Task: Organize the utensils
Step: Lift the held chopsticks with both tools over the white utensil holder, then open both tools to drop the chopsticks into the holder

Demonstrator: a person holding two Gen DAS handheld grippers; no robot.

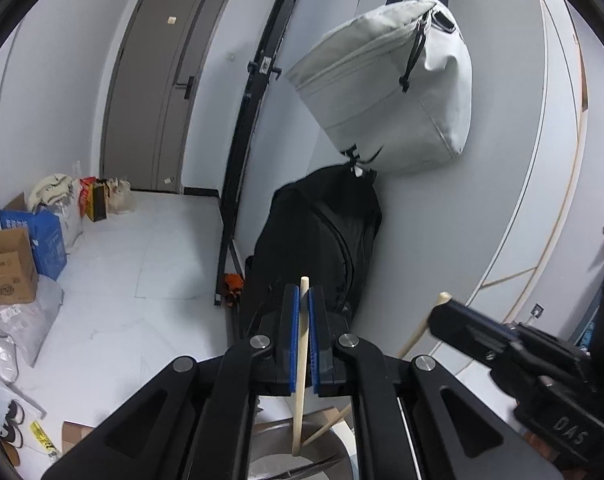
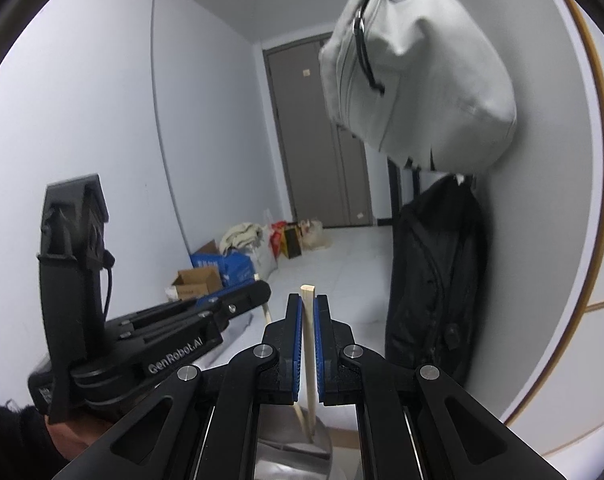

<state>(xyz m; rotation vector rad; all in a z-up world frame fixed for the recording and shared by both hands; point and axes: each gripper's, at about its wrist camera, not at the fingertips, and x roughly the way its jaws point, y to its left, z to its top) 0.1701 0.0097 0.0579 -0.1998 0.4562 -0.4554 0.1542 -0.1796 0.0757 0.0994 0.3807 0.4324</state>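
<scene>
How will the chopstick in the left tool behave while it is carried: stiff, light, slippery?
The chopstick looks like thin pale wood and stays straight, so probably stiff and light. The left tool pinches it at one narrow spot, so it may pivot or slip.

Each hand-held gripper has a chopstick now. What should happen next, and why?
Probably lower both toward the metal container below. The left hand-held gripper and right hand-held gripper each clamp one wooden chopstick, whose lower ends already hang above it.

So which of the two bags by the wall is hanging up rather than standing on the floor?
The light grey bag hangs by its strap; the black backpack below it stands on the floor, against the wall.
</scene>
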